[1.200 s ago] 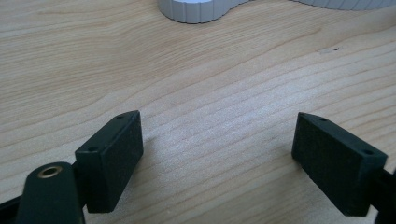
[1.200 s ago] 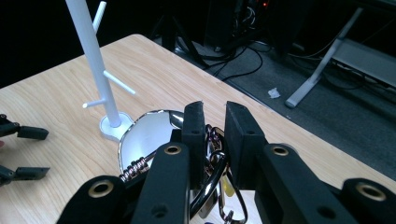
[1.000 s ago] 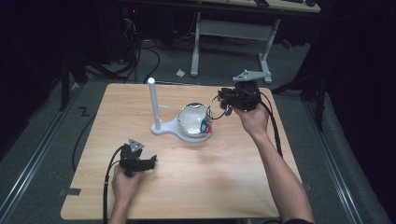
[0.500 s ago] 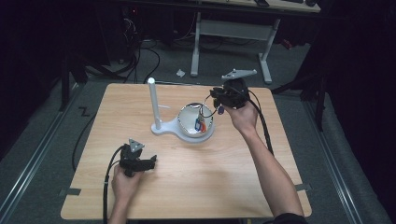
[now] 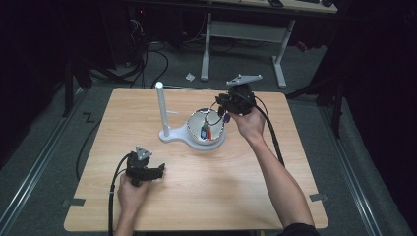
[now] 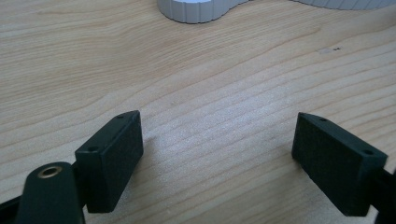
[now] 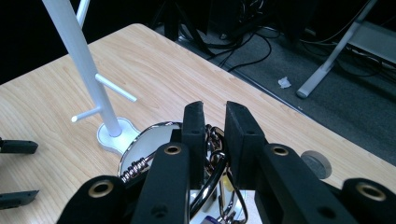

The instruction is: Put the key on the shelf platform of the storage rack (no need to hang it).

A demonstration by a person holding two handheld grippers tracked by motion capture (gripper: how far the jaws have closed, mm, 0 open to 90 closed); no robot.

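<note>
While I hold the right gripper [image 5: 227,106] over the far side of the round dish [image 5: 195,132], its jaws stand nearly together, clamped on a dark cord [image 7: 215,173] that loops down between them in the right gripper view. From that cord hang further pieces: a coiled, ribbed metal length [image 7: 135,169] lying against the dish's inner wall, and some dark chain links [image 7: 215,136] bunched just behind the jaws. In the high view I note small red and purple items [image 5: 208,132] inside the dish below the gripper; I cannot tell what they are.

I record the dish as shiny and mirror-like inside, seated on a white stand base [image 5: 173,137] near the middle of the tabletop [image 5: 206,196], slightly toward its far edge. A white upright post [image 5: 162,108] rises from the narrower lobe of the same base, just beside the dish; two thin white pegs [image 7: 116,87] project from it partway up. The base edge is ribbed, as the left gripper view shows [image 6: 196,9].

My left gripper [image 5: 158,172] rests low on the tabletop at the near left, well apart from the stand, jaws spread wide with nothing but bare light wood grain between them.

A small grey disc [image 7: 316,163] lies on the tabletop just beside the right gripper's body. Beyond the far edge, cables [image 5: 147,54] and a white desk frame [image 5: 246,34] sit on the grey floor.
</note>
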